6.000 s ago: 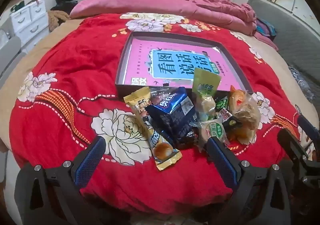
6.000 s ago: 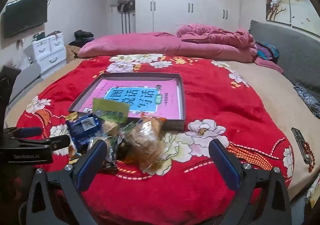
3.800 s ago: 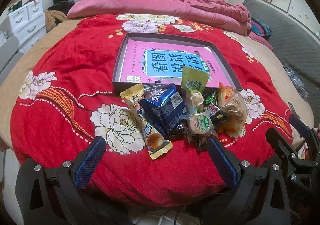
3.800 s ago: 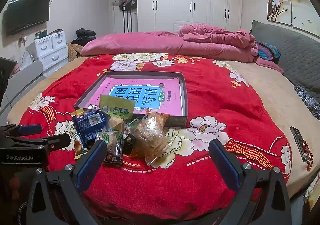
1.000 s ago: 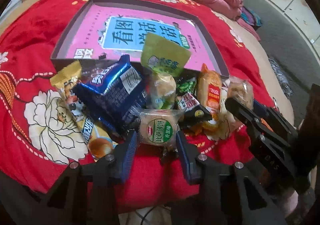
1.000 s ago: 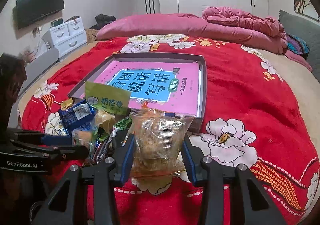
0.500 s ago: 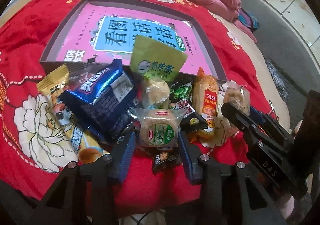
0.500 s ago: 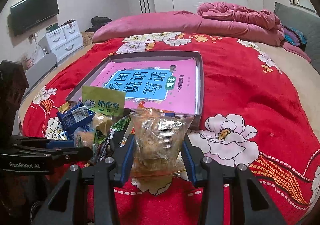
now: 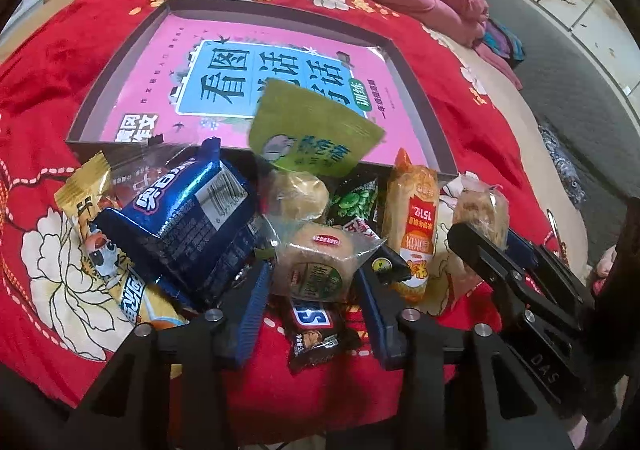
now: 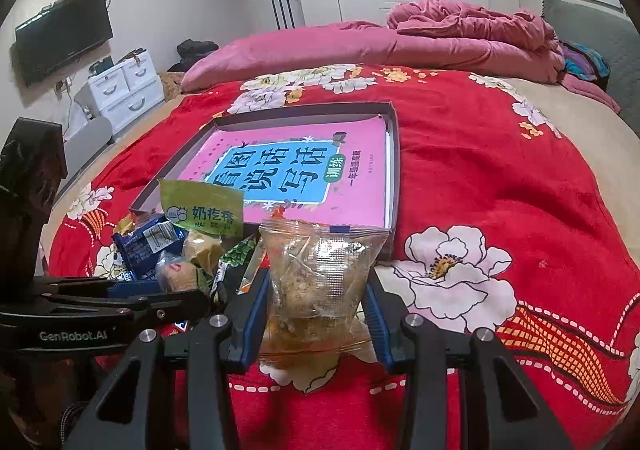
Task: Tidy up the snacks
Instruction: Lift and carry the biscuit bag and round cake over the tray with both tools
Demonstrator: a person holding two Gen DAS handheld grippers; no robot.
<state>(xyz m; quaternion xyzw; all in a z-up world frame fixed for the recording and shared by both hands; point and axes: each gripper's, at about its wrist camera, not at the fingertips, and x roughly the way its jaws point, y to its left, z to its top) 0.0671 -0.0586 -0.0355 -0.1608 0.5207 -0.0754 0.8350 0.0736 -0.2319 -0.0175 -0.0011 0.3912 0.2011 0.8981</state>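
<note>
A pile of snack packs lies on the red bedspread just in front of a shallow grey box [image 9: 420,98] that holds a pink book [image 9: 256,62]. My left gripper [image 9: 314,284] is shut on a round pastry in clear wrap [image 9: 320,262], lifted a little above a Snickers bar [image 9: 316,324]. My right gripper [image 10: 318,304] is shut on a clear bag of crumbly cake [image 10: 320,282]. It also shows in the left wrist view [image 9: 480,206]. A blue Oreo pack [image 9: 184,218], a green pouch [image 9: 308,134] and an orange bread pack [image 9: 414,226] lie in the pile.
The box [image 10: 394,170] sits mid-bed, its near rim against the pile. Pink quilts [image 10: 460,38] lie at the far side. White drawers [image 10: 124,86] and a wall TV [image 10: 64,38] stand left of the bed. The left gripper's body [image 10: 80,314] crosses the right wrist view.
Both grippers came in from the bed's edge and closed, the left on the round pastry, the right on the cake bag. In the last second the pastry rose, uncovering the Snickers bar.
</note>
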